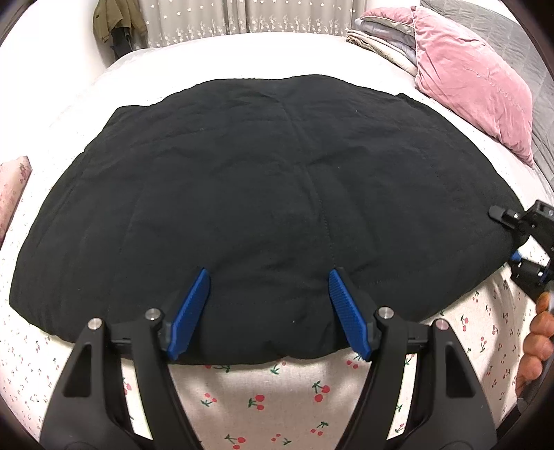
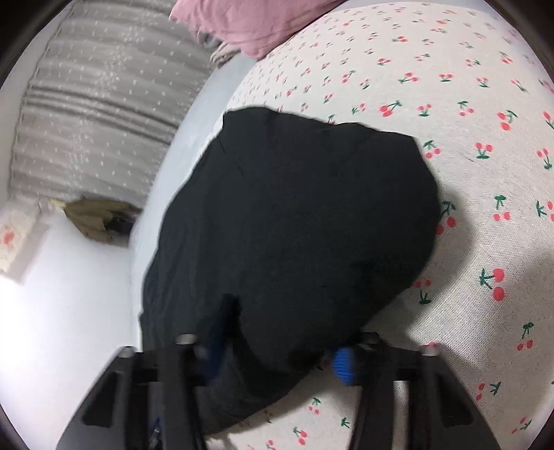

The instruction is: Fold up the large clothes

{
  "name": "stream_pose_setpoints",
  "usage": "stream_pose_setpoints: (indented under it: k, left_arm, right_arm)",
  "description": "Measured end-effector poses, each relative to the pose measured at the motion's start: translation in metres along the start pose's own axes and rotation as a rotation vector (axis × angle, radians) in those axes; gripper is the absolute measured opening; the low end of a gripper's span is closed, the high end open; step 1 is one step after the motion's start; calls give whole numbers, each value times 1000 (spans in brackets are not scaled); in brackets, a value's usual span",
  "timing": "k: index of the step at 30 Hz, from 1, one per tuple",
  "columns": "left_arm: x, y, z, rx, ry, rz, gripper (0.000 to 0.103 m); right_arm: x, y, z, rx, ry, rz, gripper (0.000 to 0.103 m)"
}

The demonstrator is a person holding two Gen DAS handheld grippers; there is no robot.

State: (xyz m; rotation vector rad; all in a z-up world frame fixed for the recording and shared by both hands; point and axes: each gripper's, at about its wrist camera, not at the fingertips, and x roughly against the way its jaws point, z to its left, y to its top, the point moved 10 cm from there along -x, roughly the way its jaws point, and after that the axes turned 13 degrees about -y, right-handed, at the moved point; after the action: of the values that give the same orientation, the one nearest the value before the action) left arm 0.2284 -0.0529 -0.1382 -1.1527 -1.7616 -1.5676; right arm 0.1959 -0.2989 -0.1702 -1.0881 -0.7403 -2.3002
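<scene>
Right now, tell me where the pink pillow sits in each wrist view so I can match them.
Left wrist view: pink pillow at upper right, beyond the black garment.
Right wrist view: pink pillow at the top edge, left of centre, partly cut off.
Shared landmark: the cherry-print sheet under the garment.

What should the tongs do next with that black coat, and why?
Probably close the left tongs on the near edge of the black coat. They hang open above that edge, gripping nothing, while the right tongs sit at the coat's side edge.
</scene>
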Motion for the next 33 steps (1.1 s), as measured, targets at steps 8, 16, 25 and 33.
stream_pose_setpoints:
  k: [8, 16, 25, 33]
  left_arm:
    - [0, 0, 0, -4, 8, -3, 72]
    - [17, 6, 8, 40, -30, -35, 72]
    - [58, 20, 91, 238, -44, -118, 72]
    - [93, -14, 237, 667, -19, -175, 72]
  right_arm:
    - [39, 0, 60, 248, 21, -188, 25]
    - [22, 7, 39, 136, 18, -97, 25]
    - [28, 8, 54, 118, -30, -151, 25]
    - [46, 8, 99, 234, -126, -309, 24]
